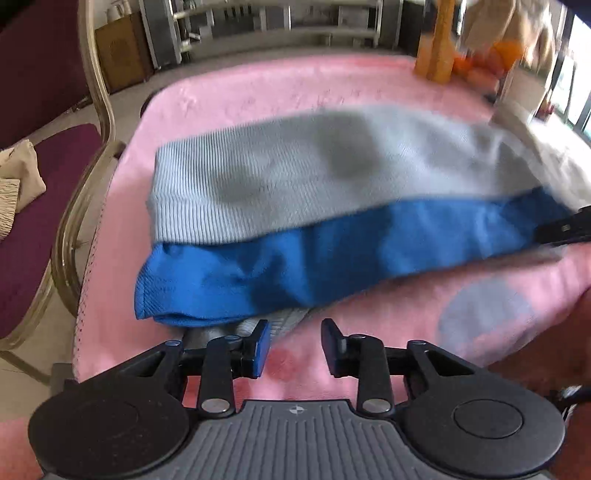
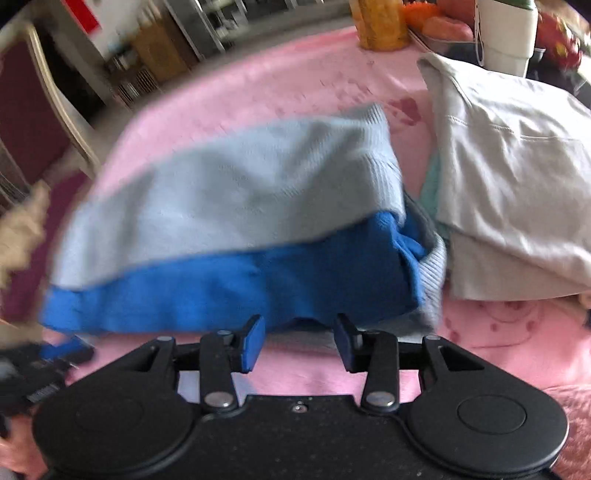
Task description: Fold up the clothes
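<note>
We had the folded blue-and-grey sweater [image 1: 332, 206] lying on the pink-covered surface [image 1: 258, 92], both the left gripper [image 1: 295, 349] and right gripper [image 2: 300, 343] released and empty, presumably so the fold could settle.

Seating: a maroon-cushioned chair [image 1: 44, 192] with a pale gold frame stands just beside the table.
Table cover: a pink blanket [image 1: 258, 92].
Back: metal shelving [image 1: 277, 22].
Right: bright windows [image 1: 576, 74].
</note>
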The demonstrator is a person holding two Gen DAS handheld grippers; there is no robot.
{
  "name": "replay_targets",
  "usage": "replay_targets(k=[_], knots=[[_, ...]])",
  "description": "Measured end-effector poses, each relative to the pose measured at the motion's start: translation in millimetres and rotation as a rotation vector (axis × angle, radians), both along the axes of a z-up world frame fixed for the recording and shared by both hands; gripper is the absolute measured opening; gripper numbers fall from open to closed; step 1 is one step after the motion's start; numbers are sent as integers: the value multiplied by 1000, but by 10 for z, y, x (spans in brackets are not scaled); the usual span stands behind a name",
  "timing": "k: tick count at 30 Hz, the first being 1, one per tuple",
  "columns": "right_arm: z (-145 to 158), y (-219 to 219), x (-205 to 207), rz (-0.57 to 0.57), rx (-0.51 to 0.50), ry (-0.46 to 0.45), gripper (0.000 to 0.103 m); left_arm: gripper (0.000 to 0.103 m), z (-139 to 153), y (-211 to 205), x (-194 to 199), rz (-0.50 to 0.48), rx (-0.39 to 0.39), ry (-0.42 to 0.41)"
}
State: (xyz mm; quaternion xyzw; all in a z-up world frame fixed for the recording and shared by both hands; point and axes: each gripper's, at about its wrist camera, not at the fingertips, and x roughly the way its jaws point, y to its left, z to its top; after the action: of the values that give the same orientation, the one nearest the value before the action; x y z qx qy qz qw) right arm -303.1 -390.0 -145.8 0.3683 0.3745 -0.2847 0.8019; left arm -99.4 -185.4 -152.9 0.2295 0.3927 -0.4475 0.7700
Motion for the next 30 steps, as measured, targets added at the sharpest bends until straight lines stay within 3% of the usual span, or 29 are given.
replay_targets(k=[4,8,9,11,15,17,19,21,23,26,28,30], knots=[[123,-98,-103,-57,-27,-149,46,31,217,78,126,52,-103,-28],[89,-240,-159,-145,-13,-230,45,30,271,-33,324,127,-98,-99],[58,-285,-163,-169,1,-241,42,28,251,-72,374,140,-95,-90],[4,-349,-181,-215,10,-267,22,26,195,-142,456,158,-95,-55],[-144,-477,-173,-279,99,-327,22,26,-37,-268,467,157,-25,-28],[-275,-556,-159,-301,178,-320,22,27,-145,-305,437,153,39,-32],[-407,-628,-148,-348,230,-235,22,30,-189,-308,392,141,84,-60],[-506,-667,-171,-397,253,-151,3,31,-219,-294,360,133,120,-77],[-478,-660,-240,-427,233,-135,0,32,-217,-236,358,134,131,-72],[-390,-593,-325,-453,181,-114,0,32,-184,-143,381,157,132,-51],[-324,-552,-351,-452,160,-122,1,31,-83,-74,401,179,85,-51],[-254,-523,-369,-447,148,-148,12,31,36,-2,421,203,28,-55]])
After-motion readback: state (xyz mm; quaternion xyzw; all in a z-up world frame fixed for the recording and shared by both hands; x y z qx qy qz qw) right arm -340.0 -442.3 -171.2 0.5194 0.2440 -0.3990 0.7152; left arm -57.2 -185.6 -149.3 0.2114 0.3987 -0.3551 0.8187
